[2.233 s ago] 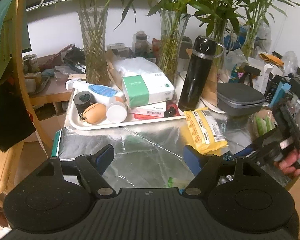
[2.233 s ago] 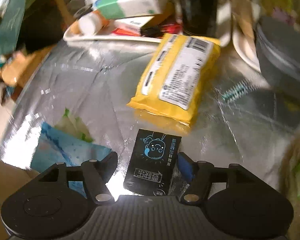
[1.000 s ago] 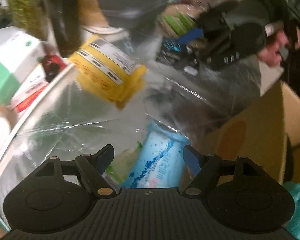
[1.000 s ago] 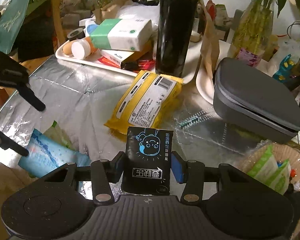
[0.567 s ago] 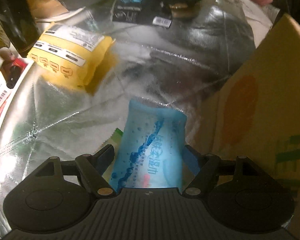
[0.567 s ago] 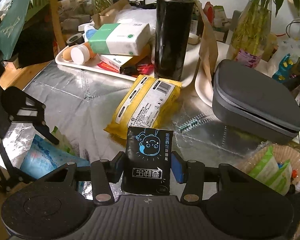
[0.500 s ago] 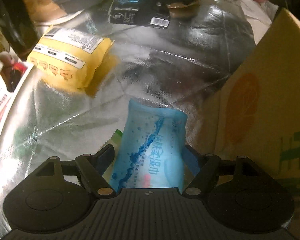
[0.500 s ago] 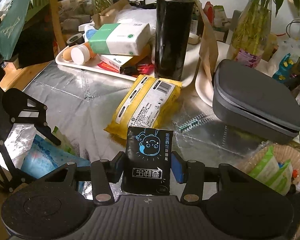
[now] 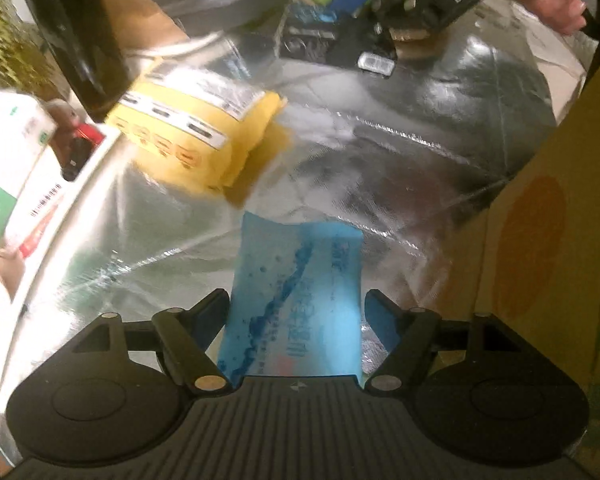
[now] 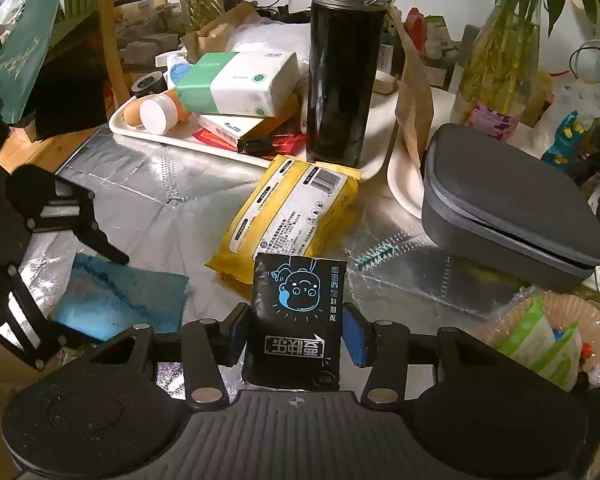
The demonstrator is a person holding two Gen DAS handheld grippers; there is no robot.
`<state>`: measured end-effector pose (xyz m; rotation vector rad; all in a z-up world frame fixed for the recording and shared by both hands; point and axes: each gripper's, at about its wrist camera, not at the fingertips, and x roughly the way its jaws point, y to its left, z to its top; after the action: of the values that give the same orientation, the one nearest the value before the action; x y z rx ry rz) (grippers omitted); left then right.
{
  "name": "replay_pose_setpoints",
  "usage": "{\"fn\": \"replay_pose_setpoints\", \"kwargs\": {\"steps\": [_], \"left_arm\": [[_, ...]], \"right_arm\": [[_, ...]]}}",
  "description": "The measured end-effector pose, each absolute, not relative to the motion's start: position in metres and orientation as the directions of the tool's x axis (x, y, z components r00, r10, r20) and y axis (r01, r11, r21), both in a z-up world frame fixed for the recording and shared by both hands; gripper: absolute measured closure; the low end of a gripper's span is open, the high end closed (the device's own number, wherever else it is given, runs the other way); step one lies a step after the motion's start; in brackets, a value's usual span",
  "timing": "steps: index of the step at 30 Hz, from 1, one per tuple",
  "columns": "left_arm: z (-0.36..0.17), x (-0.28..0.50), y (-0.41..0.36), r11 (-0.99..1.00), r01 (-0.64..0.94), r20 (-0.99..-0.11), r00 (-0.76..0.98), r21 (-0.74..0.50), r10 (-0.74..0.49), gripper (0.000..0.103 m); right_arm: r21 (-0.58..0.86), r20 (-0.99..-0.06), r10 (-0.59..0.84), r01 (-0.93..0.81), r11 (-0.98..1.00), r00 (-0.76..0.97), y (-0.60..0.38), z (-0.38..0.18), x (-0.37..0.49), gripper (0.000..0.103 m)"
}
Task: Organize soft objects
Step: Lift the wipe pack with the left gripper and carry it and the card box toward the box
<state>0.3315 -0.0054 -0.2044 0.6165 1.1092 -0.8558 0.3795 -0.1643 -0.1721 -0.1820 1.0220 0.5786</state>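
Observation:
My left gripper [image 9: 296, 314] is around a blue wet-wipe pack [image 9: 296, 296]; its left finger touches the pack, the right one stands a little off it. The pack looks raised off the silver foil table [image 9: 400, 160]. It also shows in the right wrist view [image 10: 120, 300], with the left gripper [image 10: 60, 248] over it. My right gripper [image 10: 296, 330] is shut on a black tissue pack [image 10: 296, 320] with a blue cartoon face and holds it above the table. A yellow wipes pack [image 10: 292, 216] lies in the middle; it also shows in the left wrist view [image 9: 196, 124].
A cardboard box [image 9: 560, 248] stands at the left gripper's right. A white tray [image 10: 148, 130] with a green-and-white tissue box [image 10: 236, 84], a black flask [image 10: 344, 68], a grey case [image 10: 508, 200], glass vases and a basket with soft packs [image 10: 540, 340] crowd the table.
My left gripper has swung down over the blue pack and closed in on it; the pack now looks lifted. My right gripper took hold of the black pack and raised it, then held still.

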Motion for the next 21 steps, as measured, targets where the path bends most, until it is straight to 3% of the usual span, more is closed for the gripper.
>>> {"fn": "replay_pose_setpoints", "kwargs": {"steps": [8,10,14,21], "left_arm": [[-0.217,0.330,-0.013,0.538,0.840,-0.952,0.219,0.072,-0.215,0.028],[-0.215,0.329,-0.011,0.556,0.828,-0.945,0.240,0.079,-0.222,0.032],[-0.207,0.334,-0.004,0.605,0.790,-0.932,0.285,0.095,-0.225,0.038],[-0.177,0.337,0.015,0.709,0.695,-0.899,0.380,0.121,-0.219,0.038]], "right_arm": [[0.121,-0.839,0.376,-0.539,0.833,0.392,-0.164,-0.169,0.377,0.051],[0.124,-0.835,0.382,-0.540,0.833,0.397,-0.164,-0.167,0.377,0.051],[0.138,-0.827,0.392,-0.531,0.836,0.403,-0.165,-0.162,0.378,0.051],[0.141,-0.807,0.410,-0.535,0.833,0.425,-0.167,-0.147,0.372,0.051]]}}
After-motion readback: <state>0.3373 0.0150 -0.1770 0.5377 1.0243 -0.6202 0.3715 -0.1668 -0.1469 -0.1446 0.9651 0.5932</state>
